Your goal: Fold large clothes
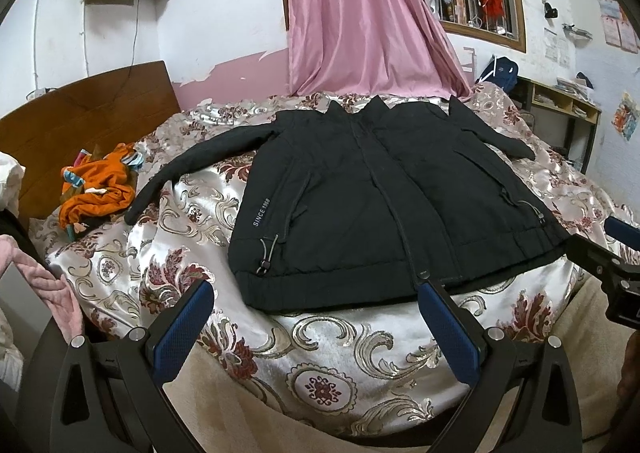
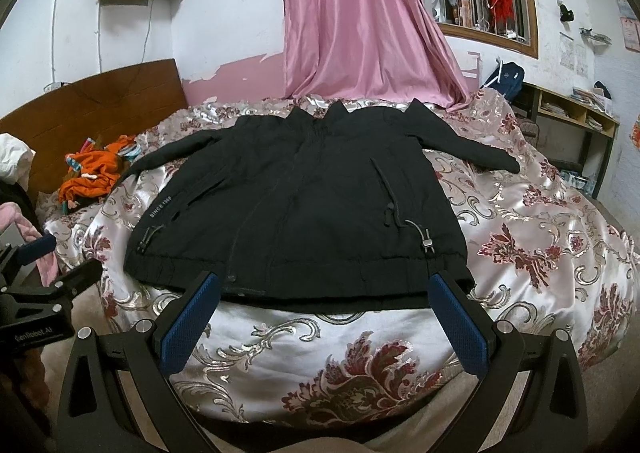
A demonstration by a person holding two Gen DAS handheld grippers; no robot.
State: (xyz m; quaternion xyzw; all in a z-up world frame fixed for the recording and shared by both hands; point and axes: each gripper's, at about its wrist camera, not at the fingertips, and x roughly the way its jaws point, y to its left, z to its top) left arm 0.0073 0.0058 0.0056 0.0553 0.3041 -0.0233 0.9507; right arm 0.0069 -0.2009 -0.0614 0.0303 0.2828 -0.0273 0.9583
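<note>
Jacket (image 1: 384, 197) lies flat on floral bedspread (image 1: 340, 353) below pink curtain (image 1: 360, 13).

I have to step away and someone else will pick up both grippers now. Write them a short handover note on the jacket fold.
Left gripper: open, empty, near the jacket's hem, left of centre.
Right gripper: open, empty, at the hem, right of centre.
Jacket: black, front up, closed, spread flat on the bedspread, collar toward the curtain. Both sleeves lie out to the sides.
Orange clothes sit bunched by the headboard, apart from the jacket.
Done: jacket laid out only.
Left: every fold; probably sleeves in first, then hem up toward the collar.
</note>
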